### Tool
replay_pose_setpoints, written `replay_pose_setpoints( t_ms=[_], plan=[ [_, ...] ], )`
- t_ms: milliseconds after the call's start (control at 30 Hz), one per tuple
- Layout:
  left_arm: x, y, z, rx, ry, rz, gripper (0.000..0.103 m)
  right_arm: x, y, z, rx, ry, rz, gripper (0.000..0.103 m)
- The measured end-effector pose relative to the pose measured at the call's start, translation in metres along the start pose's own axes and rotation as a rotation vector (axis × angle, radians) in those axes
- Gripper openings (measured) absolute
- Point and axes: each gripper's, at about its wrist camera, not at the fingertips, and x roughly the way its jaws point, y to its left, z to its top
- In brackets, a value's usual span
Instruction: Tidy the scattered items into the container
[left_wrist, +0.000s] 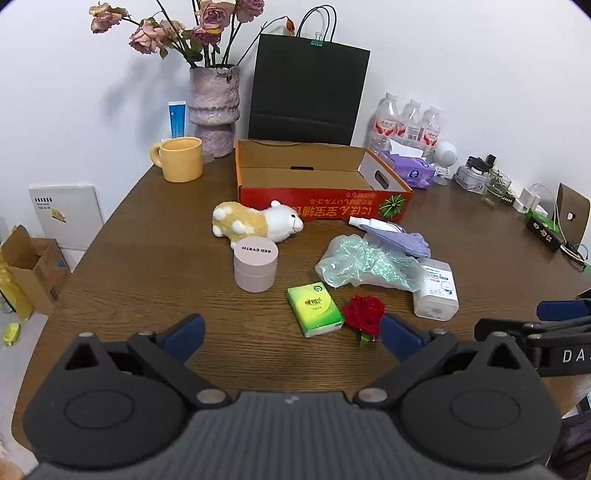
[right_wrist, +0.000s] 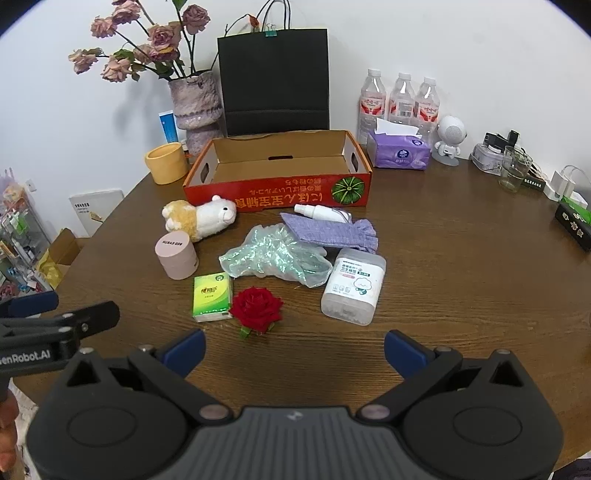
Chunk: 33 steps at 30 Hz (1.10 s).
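The brown wooden table (right_wrist: 461, 266) carries a cardboard box (right_wrist: 277, 192), plush sheep (right_wrist: 207, 218), and red rose (right_wrist: 256, 306).

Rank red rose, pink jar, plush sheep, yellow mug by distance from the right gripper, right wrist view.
From the right gripper:
1. red rose, just ahead, slightly left.
2. pink jar, farther left.
3. plush sheep, behind the jar, by the box.
4. yellow mug, far left corner.

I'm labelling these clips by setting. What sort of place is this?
Probably a home or small-office corner: a wooden table against a white wall, holding a vase of dried roses, bottled water and a tissue box.
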Motion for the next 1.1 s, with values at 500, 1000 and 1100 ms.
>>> replay_pose_setpoints(
  t_ms=[500, 1000, 1100],
  plan=[
    [0.010, -0.002, -0.001, -0.006, 0.063, -0.027, 0.103, 0.005, -0.002, -0.001, -0.008, -0.020, -0.015, 0.103],
    [0.014, 0.000, -0.004, -0.007, 0.102, -0.016, 0.103, 0.003, -0.004, -0.002, -0.013, -0.002, -0.019, 0.103],
    [0.013, 0.001, -0.004, -0.003, 0.105, -0.005, 0.103, 0.001, -0.002, -0.002, -0.017, -0.002, -0.024, 0.103]
  ],
)
